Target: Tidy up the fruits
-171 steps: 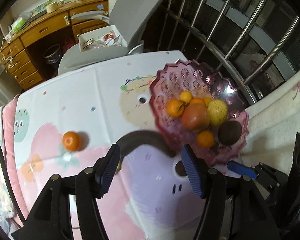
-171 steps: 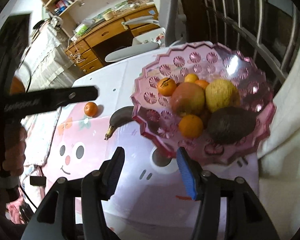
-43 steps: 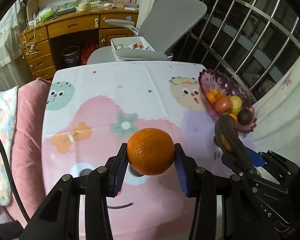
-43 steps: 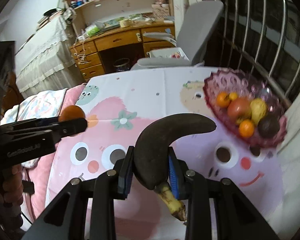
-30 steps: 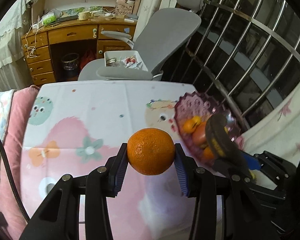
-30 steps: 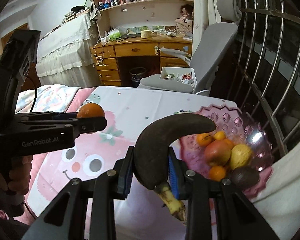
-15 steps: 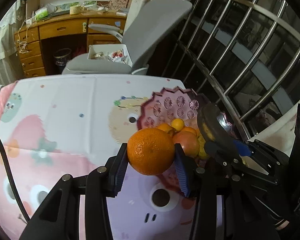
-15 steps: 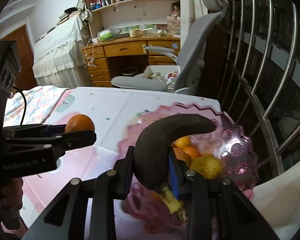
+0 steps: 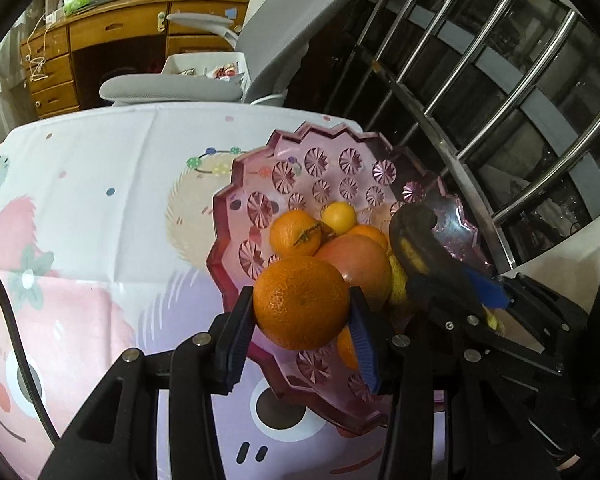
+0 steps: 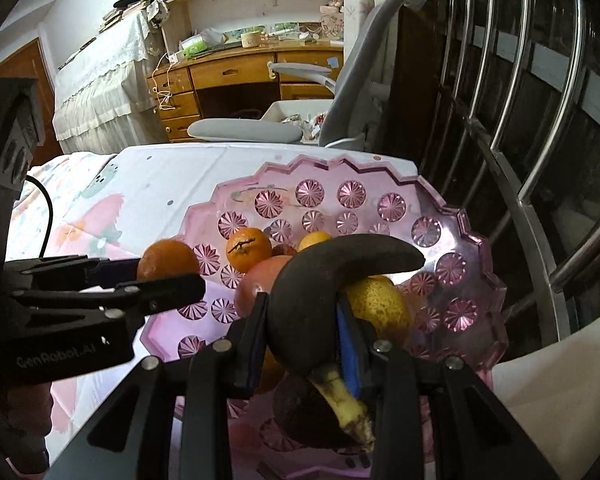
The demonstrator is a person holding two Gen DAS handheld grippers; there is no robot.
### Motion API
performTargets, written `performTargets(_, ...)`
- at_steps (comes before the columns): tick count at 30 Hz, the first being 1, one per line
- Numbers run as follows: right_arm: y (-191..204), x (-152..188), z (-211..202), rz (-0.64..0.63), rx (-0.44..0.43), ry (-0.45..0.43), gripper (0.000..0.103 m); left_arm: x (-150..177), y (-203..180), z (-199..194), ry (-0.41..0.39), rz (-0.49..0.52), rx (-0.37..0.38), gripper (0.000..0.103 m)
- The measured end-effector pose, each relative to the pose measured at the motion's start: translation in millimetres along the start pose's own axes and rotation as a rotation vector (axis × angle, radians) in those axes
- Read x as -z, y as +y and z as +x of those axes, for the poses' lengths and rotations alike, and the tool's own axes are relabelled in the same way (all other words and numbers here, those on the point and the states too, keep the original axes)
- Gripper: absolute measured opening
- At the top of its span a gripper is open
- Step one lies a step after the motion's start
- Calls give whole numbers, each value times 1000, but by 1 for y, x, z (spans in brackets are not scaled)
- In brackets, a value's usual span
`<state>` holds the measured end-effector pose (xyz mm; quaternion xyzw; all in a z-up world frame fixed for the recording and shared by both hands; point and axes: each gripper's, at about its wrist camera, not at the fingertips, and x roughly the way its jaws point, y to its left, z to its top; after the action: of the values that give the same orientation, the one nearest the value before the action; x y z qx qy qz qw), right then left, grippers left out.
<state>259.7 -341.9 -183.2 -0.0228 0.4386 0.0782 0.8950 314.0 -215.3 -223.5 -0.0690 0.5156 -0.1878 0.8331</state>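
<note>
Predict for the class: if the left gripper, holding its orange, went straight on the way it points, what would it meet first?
Probably the fruit pile in the pink bowl: the left gripper and its orange point at the reddish apple, though depth is unclear.

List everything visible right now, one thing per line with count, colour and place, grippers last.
plate: 1, pink cut-glass, on the tablecloth by the window bars.
held orange: 1, orange, between the left gripper's pads, over the plate's near edge.
banana: 1, blackened, in the right gripper, above the plate.
fruit pile: several pieces, orange, red, yellow and one dark, in the plate.
tablecloth: 1, white and pink cartoon print, on the table.
office chair: 1, grey, behind the table.
desk: 1, wooden, at the back.
left gripper: 1, black with blue pads, shut on the held orange.
right gripper: 1, black with blue pads, shut on the banana.
</note>
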Motion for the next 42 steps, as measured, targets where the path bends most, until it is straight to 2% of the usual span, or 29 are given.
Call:
performTargets(3, 2, 0, -2, -8, 12, -11, 39, 3, 2, -5, -13, -17, -7, 56)
performTargets(5, 1, 1, -1, 12, 11, 5, 41, 6, 8, -11, -13, -37, -24, 69)
performTargets(7, -1, 2, 0, 51, -3, 30, 50, 13, 15, -19, -5, -67, -23, 69)
performTargets(12, 5, 10, -7, 122, 1, 82, 55, 31, 36, -40, 36, -106, -53, 73)
performTargets(19, 30, 24, -35, 197, 63, 68, 70, 69, 73, -73, 116, -112, -65, 74)
performTargets(24, 57, 53, -47, 305, 93, 134, 72, 101, 99, -101, 166, -68, -89, 74)
performTargets(28, 91, 83, -56, 359, 157, 197, 72, 130, 124, -129, 203, -39, -104, 74)
performTargets(36, 164, 141, -76, 464, 82, 344, 76, 176, 162, -181, 273, -31, -163, 76)
performTargets(38, 179, 148, -83, 470, 45, 388, 76, 181, 166, -197, 272, -51, -173, 83)
performTargets(42, 198, 142, -107, 394, 9, 427, 80, 186, 165, -230, 255, -67, -197, 84)
